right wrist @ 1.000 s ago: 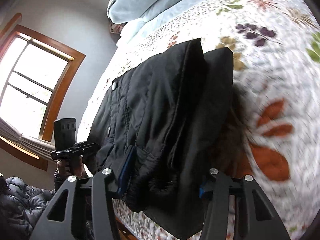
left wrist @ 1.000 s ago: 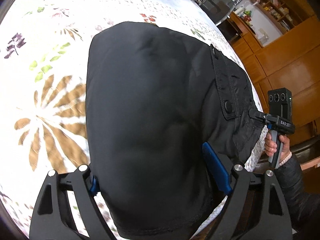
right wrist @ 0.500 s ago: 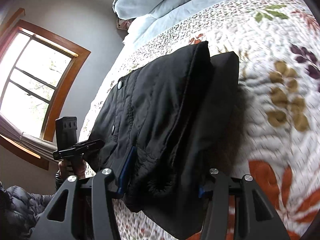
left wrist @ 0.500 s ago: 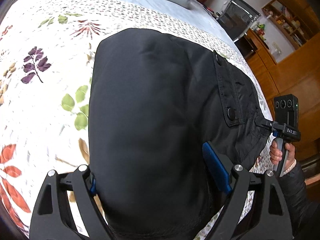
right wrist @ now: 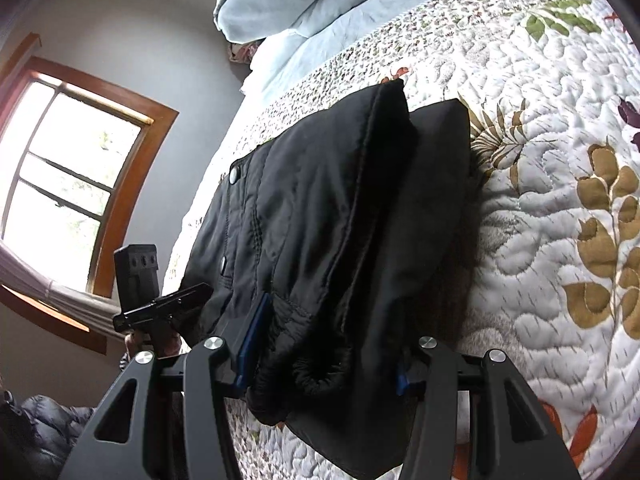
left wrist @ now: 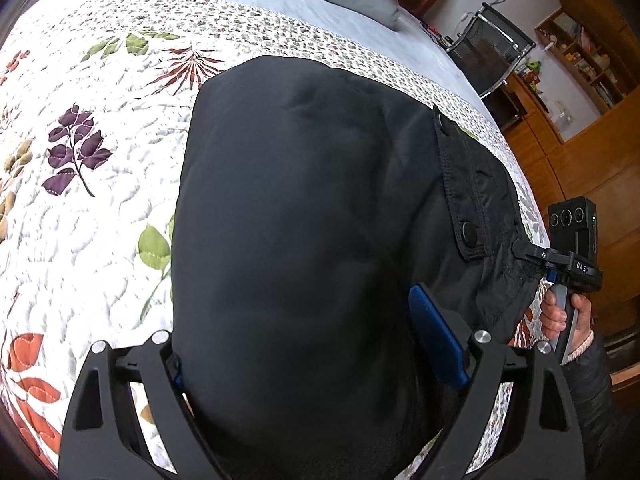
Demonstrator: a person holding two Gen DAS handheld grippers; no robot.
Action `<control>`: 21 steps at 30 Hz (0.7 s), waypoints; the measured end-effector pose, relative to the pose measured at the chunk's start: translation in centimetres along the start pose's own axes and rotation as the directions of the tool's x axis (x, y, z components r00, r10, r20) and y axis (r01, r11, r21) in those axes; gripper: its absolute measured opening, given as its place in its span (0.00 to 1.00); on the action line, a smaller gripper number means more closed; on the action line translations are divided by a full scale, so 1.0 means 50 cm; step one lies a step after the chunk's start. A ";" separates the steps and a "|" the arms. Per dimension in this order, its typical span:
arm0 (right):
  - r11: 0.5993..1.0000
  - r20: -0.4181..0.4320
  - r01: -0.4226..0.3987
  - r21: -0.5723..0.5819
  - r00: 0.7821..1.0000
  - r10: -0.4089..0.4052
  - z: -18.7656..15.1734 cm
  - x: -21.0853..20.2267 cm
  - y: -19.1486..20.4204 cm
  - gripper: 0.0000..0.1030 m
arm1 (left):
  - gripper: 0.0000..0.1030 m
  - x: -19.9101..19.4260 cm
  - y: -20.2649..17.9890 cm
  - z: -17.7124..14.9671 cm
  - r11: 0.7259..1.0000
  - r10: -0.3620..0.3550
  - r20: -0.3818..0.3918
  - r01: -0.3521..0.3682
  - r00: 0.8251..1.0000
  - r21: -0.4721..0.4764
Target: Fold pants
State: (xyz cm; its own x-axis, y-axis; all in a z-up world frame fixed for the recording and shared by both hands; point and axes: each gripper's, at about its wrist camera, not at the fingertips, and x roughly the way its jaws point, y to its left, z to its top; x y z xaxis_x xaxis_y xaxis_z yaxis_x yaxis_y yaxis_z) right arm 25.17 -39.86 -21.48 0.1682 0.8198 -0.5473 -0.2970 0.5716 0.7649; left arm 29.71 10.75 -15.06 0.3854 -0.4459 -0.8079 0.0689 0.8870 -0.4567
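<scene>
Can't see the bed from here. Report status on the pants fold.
Left gripper and right gripper both clamped on black pants. Pants folded, resting on floral quilt. Nothing in the way.

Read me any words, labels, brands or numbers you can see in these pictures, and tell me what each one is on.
"DAS": white letters on the black body of the right gripper, seen from the left wrist view.
No other text: the black pants, the floral quilt and the left gripper show none. Items on the wooden shelves are too small to read.

Pants near end cut off; left jaws' inner pad hidden.
</scene>
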 end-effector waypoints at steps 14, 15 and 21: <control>0.995 -0.005 -0.026 0.100 1.000 0.026 -0.046 -0.020 -0.049 0.56 | 0.93 0.019 -0.019 -0.005 1.000 0.009 0.012 -0.009 1.000 0.018; 0.995 -0.007 -0.017 0.096 1.000 0.018 -0.049 -0.023 -0.047 0.56 | 0.93 0.020 -0.019 -0.007 1.000 0.009 0.012 -0.009 1.000 0.016; 0.995 -0.013 0.001 0.103 1.000 0.000 -0.058 -0.034 -0.048 0.57 | 0.92 0.018 -0.019 -0.007 1.000 0.010 0.024 -0.011 1.000 0.022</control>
State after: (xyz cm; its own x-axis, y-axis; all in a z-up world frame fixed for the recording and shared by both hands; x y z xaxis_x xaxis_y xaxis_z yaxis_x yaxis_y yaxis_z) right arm 22.89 -42.71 -23.37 0.1555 0.8194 -0.5517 -0.1984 0.5730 0.7952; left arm 29.68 9.43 -15.49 0.4080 -0.4340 -0.8032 0.0852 0.8941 -0.4398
